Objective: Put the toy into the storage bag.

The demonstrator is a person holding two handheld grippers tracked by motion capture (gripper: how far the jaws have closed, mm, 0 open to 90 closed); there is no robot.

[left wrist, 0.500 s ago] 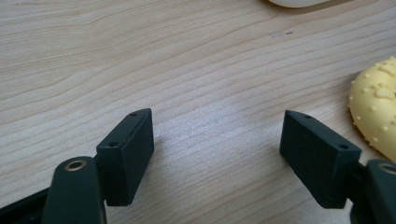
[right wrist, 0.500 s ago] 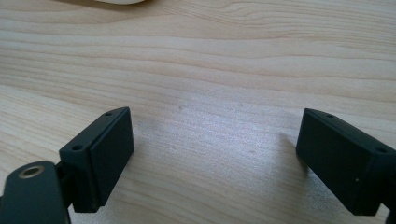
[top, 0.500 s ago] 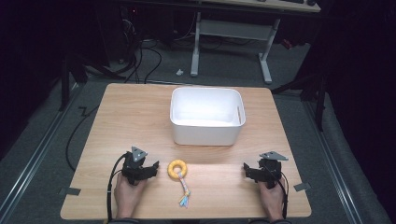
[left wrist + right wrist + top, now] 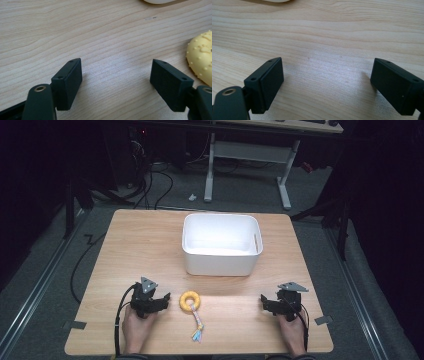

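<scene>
The left tool [image 4: 161, 301] rested low on the wooden worktop [image 4: 140, 245] near its front edge, held in the person's left hand [image 4: 135, 327], with its jaws spread wide and nothing between them; in the left gripper view its two black pads [image 4: 70, 80] stood well apart over bare wood grain. The yellow ring toy [image 4: 190, 301] lay flat on the worktop just beside that tool, apart from it, and showed at the right edge of the left gripper view [image 4: 201, 58], outside the jaws. A short tail of pale cord with coloured ends [image 4: 198, 329] ran from the ring toward the front edge. The right tool [image 4: 267, 304] sat at the front right of the worktop in the person's right hand [image 4: 292, 332], its jaws likewise wide and empty. A white rectangular bin [image 4: 220, 262] stood behind the ring toy, near the middle of the worktop, well apart from both tools
</scene>
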